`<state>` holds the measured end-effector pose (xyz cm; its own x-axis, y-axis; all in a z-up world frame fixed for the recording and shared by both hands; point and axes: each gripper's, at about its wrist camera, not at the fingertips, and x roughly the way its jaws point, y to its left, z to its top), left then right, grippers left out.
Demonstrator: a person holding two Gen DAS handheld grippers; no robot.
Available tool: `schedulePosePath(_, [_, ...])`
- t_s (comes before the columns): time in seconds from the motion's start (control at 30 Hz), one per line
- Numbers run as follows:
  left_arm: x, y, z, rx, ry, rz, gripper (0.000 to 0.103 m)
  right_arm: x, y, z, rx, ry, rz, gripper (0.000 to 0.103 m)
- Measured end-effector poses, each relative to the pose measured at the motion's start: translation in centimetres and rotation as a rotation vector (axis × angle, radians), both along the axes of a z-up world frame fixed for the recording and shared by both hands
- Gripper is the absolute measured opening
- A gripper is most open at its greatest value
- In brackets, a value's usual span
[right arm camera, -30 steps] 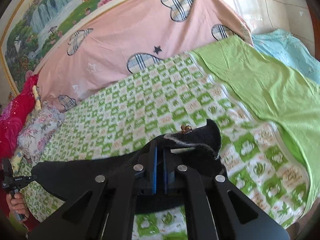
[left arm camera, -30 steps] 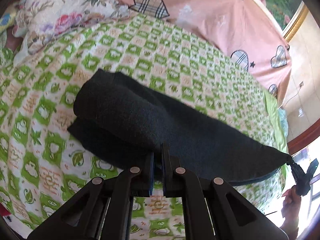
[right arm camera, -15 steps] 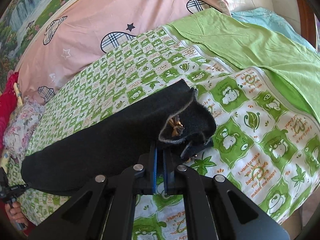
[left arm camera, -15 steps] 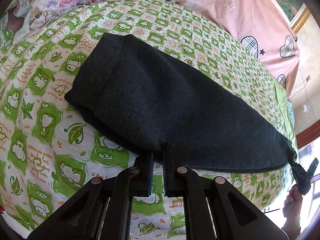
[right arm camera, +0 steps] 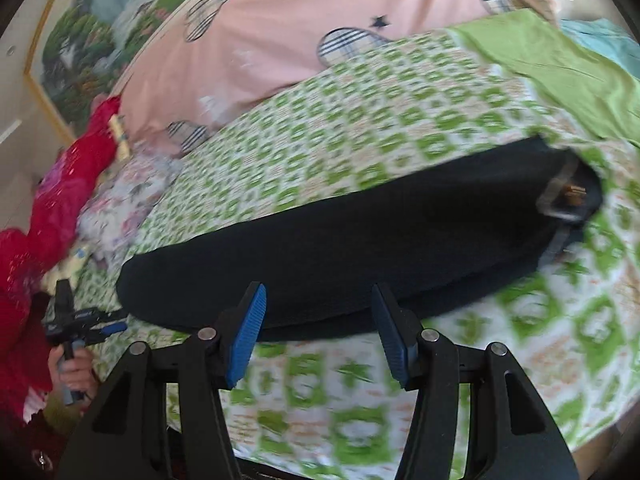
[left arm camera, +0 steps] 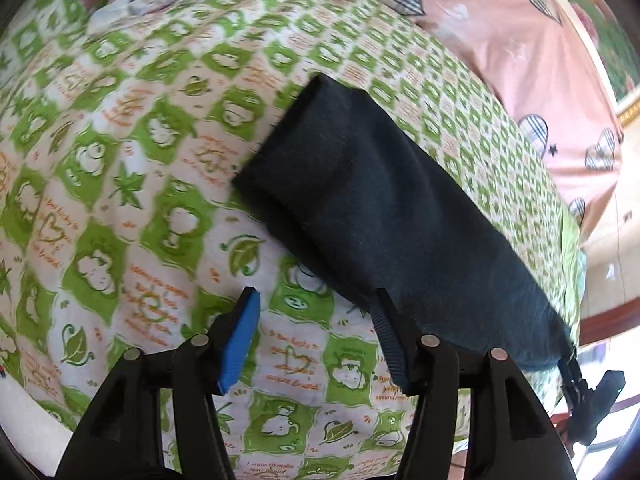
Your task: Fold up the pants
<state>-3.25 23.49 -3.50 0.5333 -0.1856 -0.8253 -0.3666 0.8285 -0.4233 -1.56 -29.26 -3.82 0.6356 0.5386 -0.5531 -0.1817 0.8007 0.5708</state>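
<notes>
Both grippers are wide open with nothing in them. The left gripper [left arm camera: 314,300] sits just off the near edge of the pants [left arm camera: 392,208], and the right gripper [right arm camera: 318,296] is the same on its side. The dark pants lie flat in a long folded strip on the green quilt [left arm camera: 132,184].

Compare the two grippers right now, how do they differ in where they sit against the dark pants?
The left gripper has only its right finger at the dark pants, its left finger over bare quilt; the right gripper has the pants' edge across both fingertips. The left sits by the plain end, the right along the long side. Both are open, gripping nothing.
</notes>
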Motion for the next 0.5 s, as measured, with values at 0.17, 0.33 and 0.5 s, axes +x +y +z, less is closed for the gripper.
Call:
schedulePosePath(0.17, [0.6,1.2,0.0,-0.051,0.024,0.043,0.078,3.4,5.9,1.3,0.019,-0.044,0.146,0.056])
schedulePosePath(0.33, [1.6,2.1,0.3,-0.045,0.027,0.073,0.078,7.8,11.8,2.7,-0.041,-0.064,0.265,0.056])
schedulePosePath(0.5, [2.2,2.6,0.1,-0.007,0.034,0.101,0.077,13.3,16.4,2.5,-0.042,-0.011,0.361,0.056])
